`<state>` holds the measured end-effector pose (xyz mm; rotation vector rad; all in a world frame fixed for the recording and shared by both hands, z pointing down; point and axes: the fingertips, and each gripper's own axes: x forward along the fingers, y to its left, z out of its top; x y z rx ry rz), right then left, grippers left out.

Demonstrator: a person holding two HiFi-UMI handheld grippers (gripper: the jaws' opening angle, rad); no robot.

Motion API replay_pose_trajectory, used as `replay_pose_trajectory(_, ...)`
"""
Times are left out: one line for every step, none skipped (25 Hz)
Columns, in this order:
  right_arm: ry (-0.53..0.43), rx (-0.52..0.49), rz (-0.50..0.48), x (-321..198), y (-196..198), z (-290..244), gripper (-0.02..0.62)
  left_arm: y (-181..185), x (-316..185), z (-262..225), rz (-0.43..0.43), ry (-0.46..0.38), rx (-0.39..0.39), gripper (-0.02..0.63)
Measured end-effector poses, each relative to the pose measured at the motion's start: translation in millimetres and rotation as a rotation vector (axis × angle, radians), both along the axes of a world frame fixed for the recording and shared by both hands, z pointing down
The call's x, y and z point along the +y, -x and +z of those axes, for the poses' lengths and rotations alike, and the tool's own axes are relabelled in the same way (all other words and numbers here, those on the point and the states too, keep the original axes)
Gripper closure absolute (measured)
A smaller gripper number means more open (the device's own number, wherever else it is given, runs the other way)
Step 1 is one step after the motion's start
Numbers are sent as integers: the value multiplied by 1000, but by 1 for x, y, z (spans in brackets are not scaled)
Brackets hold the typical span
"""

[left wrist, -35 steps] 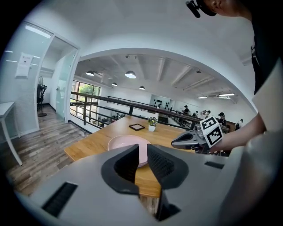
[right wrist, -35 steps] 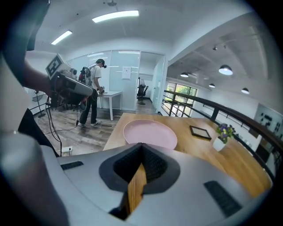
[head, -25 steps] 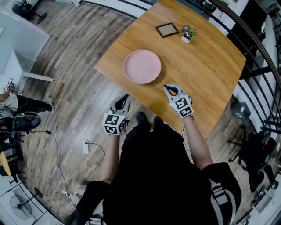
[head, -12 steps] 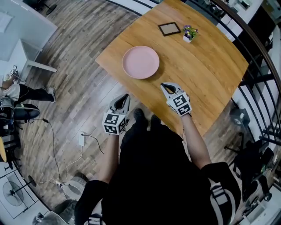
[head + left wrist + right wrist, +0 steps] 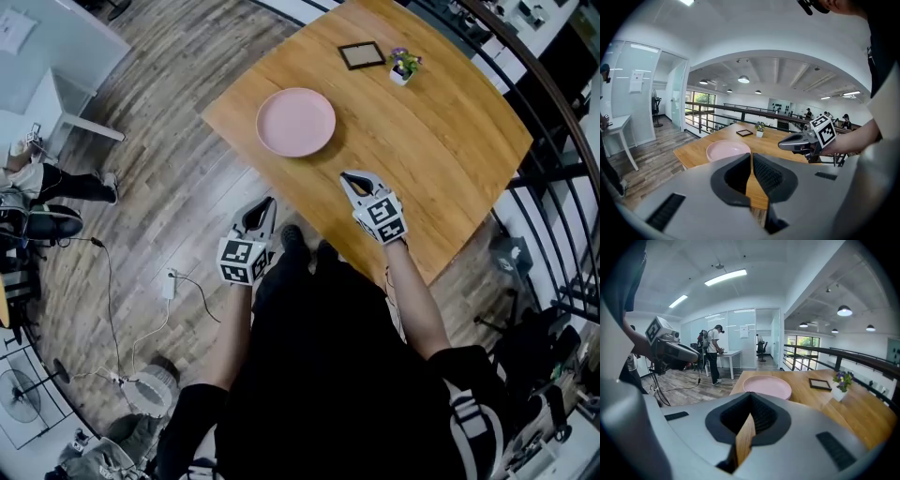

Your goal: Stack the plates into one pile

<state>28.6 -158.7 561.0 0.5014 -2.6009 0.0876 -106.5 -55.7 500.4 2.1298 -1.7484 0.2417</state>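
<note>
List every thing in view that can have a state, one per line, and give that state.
pink plate, flat on the table, right way up, empty, touched by neither gripper.
left gripper, shut, empty, over the floor beside the table.
right gripper, shut, empty, above the table.
picture frame, lying flat.
flower pot, upright.

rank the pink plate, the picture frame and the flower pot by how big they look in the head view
1. pink plate, by far the largest
2. picture frame
3. flower pot, only slightly smaller than the frame, so those two are close
</note>
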Motion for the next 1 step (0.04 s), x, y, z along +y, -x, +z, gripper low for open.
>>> replay_pose_trajectory(1,1,-2,1,-3,1,589,-4,1,0,0,1,0,571)
